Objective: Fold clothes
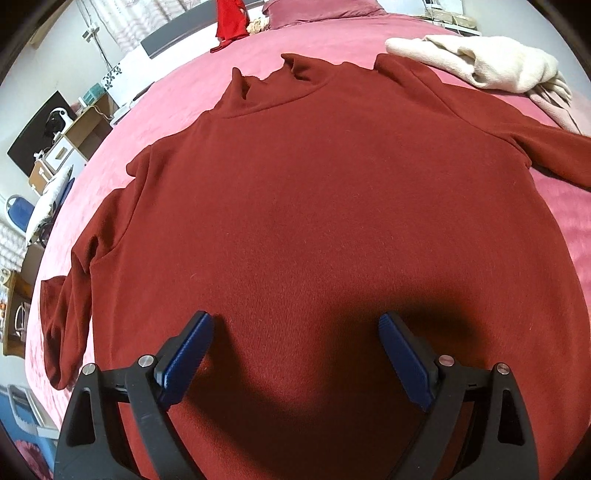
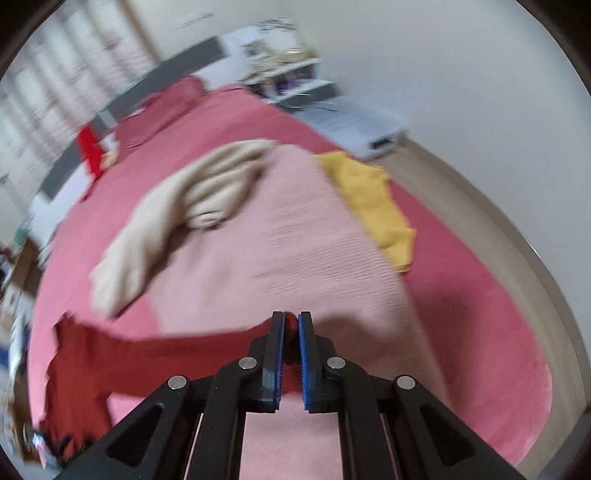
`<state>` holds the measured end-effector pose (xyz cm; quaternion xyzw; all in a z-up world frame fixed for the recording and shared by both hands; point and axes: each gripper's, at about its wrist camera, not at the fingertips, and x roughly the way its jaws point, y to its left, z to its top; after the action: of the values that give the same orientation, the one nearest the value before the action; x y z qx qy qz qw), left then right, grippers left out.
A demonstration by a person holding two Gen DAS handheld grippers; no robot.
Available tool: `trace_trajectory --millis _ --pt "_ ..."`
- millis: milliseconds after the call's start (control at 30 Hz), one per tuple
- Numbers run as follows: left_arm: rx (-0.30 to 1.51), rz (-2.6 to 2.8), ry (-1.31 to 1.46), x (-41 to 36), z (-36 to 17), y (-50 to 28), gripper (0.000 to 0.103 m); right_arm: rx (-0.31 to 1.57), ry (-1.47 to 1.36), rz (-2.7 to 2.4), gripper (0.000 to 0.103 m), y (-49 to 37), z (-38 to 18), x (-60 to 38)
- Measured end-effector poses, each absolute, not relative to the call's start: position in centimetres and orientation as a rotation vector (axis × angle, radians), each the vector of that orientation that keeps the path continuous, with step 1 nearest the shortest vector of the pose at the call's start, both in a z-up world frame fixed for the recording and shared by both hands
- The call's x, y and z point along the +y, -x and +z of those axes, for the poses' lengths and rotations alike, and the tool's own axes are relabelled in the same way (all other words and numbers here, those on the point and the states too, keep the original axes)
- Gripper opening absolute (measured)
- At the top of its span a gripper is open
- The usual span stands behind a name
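Note:
A dark red turtleneck sweater (image 1: 314, 203) lies flat on the pink bed cover (image 1: 166, 110), collar at the far side and sleeves out to both sides. My left gripper (image 1: 295, 321) hovers open over the sweater's lower body, with nothing between its blue pads. In the blurred right wrist view, the sweater's sleeve (image 2: 166, 354) stretches from the left up into my right gripper (image 2: 291, 317). That gripper is shut on the sleeve's end, lifted over a light pink garment (image 2: 277, 251).
A cream knit garment (image 1: 480, 66) lies bunched at the far right of the bed, partly on the light pink one. A yellow garment (image 2: 376, 206) sits near the bed's right edge. A red item (image 1: 231, 18) and a pillow (image 1: 314, 11) lie by the headboard, with furniture along the left wall.

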<state>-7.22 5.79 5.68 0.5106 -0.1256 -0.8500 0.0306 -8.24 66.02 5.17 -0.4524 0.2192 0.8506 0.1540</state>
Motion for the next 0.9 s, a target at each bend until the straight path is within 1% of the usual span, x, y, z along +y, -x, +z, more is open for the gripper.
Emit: trace_trajectory --millis 100,133,167,200,233,267,333,367,467,567,667,767,900 --pt "-0.383 -2.616 -1.582 5.7 5.7 7.4 0.092 0.514 1.270 2.304 0.004 8.3 3.4 67.7" --pt "-0.386 -2.616 -1.582 5.6 5.8 7.5 0.092 0.491 1.246 2.282 0.006 8.0 3.0 68.3" --pt "-0.393 -2.619 -1.579 5.7 5.8 7.5 0.092 0.506 1.217 2.282 0.009 7.5 2.8 68.8" --pt "-0.400 -2.621 -1.574 5.8 5.9 7.5 0.092 0.549 1.193 2.293 0.012 6.9 2.6 69.2" --pt "-0.407 -2.622 -1.569 5.9 5.9 7.6 0.092 0.593 1.184 2.302 0.020 6.6 2.5 69.5" --pt "-0.411 -2.622 -1.564 6.0 6.0 7.6 0.092 0.623 1.186 2.304 0.021 6.3 2.5 69.5" --pt "-0.396 -2.631 -1.545 6.3 6.2 7.5 0.092 0.690 1.148 2.330 0.021 5.3 3.1 69.6" --pt "-0.385 -2.640 -1.533 6.4 6.5 7.5 0.092 0.737 1.114 2.350 0.024 4.7 3.5 69.7" --pt "-0.326 -2.696 -1.499 6.7 7.6 7.6 0.092 0.924 1.038 2.437 0.026 3.3 4.7 68.9" --pt "-0.307 -2.748 -1.476 7.6 8.6 8.8 0.092 1.147 1.094 2.541 0.027 2.6 4.3 67.2" --pt "-0.352 -2.772 -1.431 8.8 9.0 11.0 0.092 1.296 1.173 2.483 0.027 2.0 2.8 66.4" --pt "-0.391 -2.790 -1.418 9.6 8.9 13.5 0.092 1.349 1.205 2.379 0.027 1.3 1.4 66.4" --pt "-0.447 -2.784 -1.413 10.8 8.4 15.0 0.092 1.264 1.181 2.276 0.028 0.8 0.3 67.3"
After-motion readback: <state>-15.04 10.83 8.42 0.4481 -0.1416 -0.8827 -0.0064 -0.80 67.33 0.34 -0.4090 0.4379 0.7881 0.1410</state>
